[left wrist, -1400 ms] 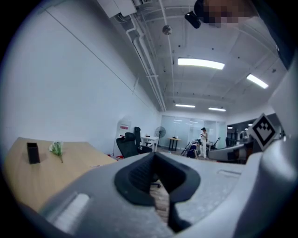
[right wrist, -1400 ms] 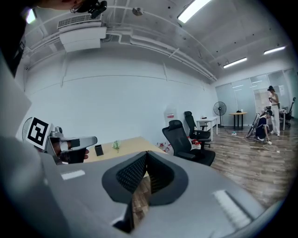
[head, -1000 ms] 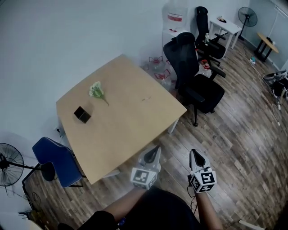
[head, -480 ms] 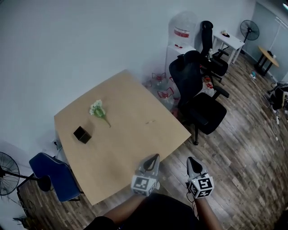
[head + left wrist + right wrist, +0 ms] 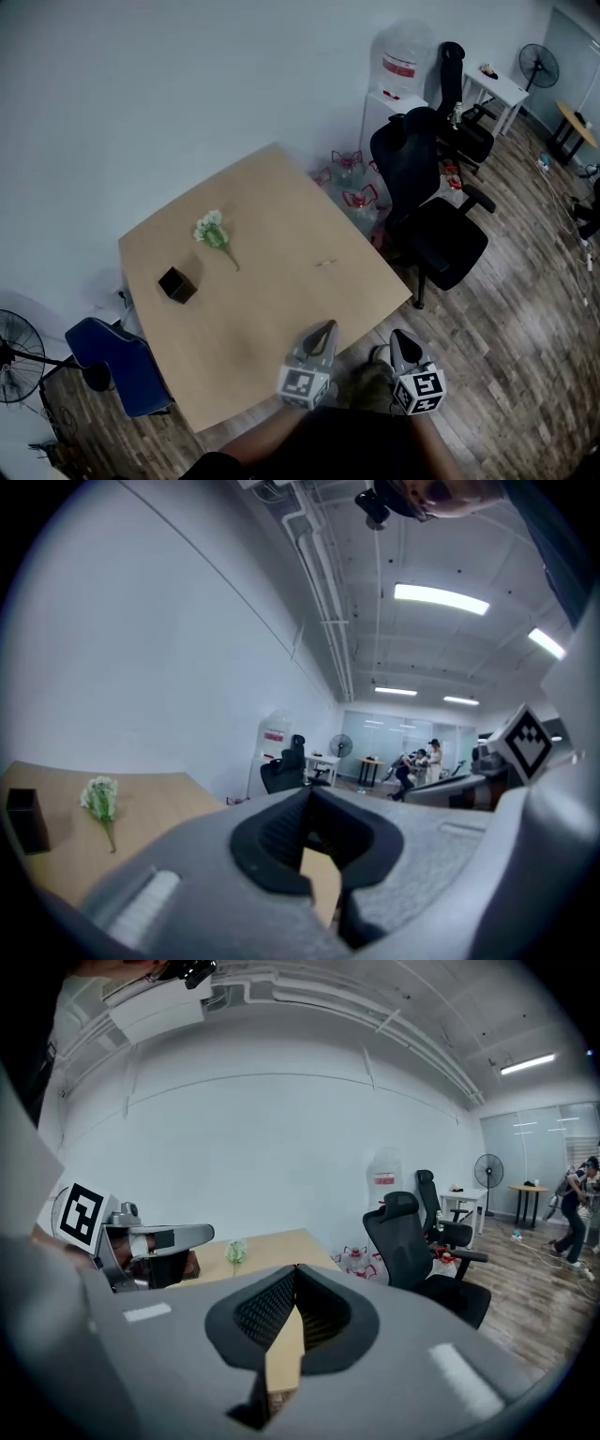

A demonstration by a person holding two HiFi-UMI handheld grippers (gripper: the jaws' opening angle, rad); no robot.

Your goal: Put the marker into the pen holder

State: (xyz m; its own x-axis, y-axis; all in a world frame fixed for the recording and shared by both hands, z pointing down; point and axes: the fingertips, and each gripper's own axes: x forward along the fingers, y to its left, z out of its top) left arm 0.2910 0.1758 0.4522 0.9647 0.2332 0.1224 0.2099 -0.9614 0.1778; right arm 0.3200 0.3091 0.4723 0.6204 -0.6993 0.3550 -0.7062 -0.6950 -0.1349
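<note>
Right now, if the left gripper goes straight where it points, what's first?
Likely the table: the left gripper points slightly downward across its near edge. What may be the marker lies farther on, roughly in line; depth is unclear.

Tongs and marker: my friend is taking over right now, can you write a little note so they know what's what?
Left tongs: shut, nothing in them, at the near edge of the table.
Right tongs: shut, empty, beside the left ones, just off the table.
Pen holder: black, upright, on the table's left side, near a flower.
Marker: probably the small pale thing lying on the table towards its right side; too small to be sure.
Done: nothing yet, the marker is not picked up.
Left: reach it, grasp it, drop it into the pen holder.
</note>
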